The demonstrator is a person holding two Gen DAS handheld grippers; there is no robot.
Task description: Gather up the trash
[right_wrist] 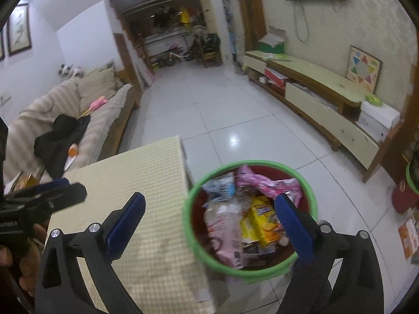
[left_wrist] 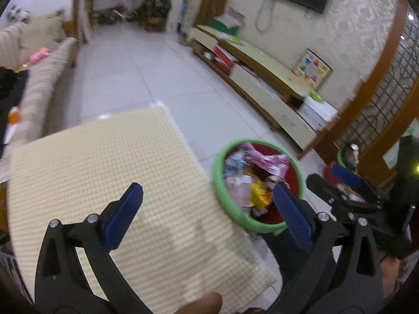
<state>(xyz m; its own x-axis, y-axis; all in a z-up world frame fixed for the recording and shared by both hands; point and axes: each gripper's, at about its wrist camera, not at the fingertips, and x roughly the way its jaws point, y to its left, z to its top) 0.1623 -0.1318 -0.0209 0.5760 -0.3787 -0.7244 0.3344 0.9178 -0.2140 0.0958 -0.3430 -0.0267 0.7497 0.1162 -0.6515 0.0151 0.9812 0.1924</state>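
While both grippers, left gripper (left_wrist: 207,214) and right gripper (right_wrist: 209,225), gape wide and hold nothing, the bin (right_wrist: 262,163) of wrappers (right_wrist: 262,219) sits at one o'clock of the right, nearer one, beside the table (right_wrist: 146,172).

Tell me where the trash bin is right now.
The trash bin stands on the floor against the right edge of the cream-matted table, lower centre in both wrist views, full of wrappers.

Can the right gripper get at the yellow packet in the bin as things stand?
Probably yes: the right gripper is open and empty above the green-rimmed bin, and the yellow packet lies uncovered on top, nothing between.
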